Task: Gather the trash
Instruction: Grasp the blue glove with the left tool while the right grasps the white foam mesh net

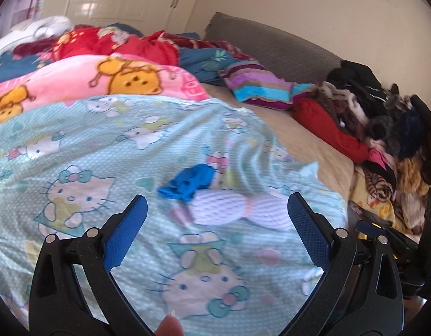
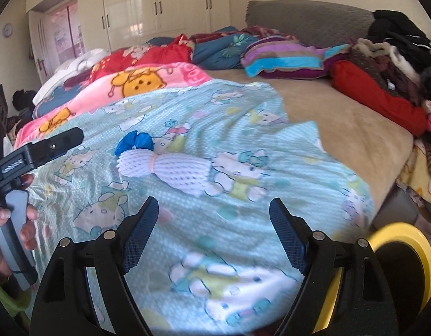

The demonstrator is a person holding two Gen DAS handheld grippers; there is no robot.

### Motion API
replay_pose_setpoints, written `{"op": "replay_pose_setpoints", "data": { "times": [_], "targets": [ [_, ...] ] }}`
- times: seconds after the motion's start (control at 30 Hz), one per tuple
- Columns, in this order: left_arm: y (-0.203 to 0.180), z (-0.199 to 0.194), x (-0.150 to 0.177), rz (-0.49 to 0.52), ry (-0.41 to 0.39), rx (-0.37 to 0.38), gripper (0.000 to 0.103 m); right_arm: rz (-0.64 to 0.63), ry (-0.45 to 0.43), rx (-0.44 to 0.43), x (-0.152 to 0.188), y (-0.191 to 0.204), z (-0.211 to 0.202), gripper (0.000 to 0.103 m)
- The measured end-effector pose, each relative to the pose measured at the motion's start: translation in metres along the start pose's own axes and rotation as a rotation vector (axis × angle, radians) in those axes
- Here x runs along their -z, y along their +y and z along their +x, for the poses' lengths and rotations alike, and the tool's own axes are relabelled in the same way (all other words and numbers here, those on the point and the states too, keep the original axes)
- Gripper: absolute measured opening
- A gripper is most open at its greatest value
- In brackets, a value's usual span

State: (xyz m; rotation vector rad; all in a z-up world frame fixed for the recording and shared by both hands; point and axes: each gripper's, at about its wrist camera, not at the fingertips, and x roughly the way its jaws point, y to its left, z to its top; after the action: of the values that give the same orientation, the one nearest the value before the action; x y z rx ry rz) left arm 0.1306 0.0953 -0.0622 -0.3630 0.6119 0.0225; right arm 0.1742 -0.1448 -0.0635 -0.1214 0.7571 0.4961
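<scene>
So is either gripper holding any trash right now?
No. Both the left gripper and right gripper are open and empty; the foam net lies on the bedsheet.

A bed fills the room, spread with a pale blue cartoon-cat blanket that lies rumpled over a tan sheet. Beyond it lies a pink blanket with yellow bears, then a red printed blanket and dark blue bedding. A striped pillow in purple, turquoise and brown rests near the grey padded headboard. A heap of clothes, with a red garment at its near edge, crowds the right side of the bed. Cream wardrobe doors with dark handles line the far wall, and a small round clock hangs at far left.
</scene>
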Motion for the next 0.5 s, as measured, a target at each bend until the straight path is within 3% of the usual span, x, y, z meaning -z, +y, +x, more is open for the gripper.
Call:
{"op": "replay_pose_setpoints", "data": {
  "times": [0.2,0.37,0.47,0.5],
  "targets": [
    [0.023,0.015,-0.003,-0.039,0.031,-0.004,0.09,0.038,0.069,-0.033,-0.013,0.006,0.045,0.078],
    [0.031,0.032,-0.002,-0.046,0.071,0.014,0.08,0.121,0.126,-0.065,-0.019,0.004,0.081,0.068],
    [0.036,0.039,-0.002,-0.063,0.088,0.018,0.079,0.147,0.152,-0.092,-0.018,0.006,0.095,0.057],
    [0.037,0.042,-0.002,-0.068,0.091,0.017,0.078,0.153,0.16,-0.105,-0.017,0.006,0.099,0.045]
  ]
}}
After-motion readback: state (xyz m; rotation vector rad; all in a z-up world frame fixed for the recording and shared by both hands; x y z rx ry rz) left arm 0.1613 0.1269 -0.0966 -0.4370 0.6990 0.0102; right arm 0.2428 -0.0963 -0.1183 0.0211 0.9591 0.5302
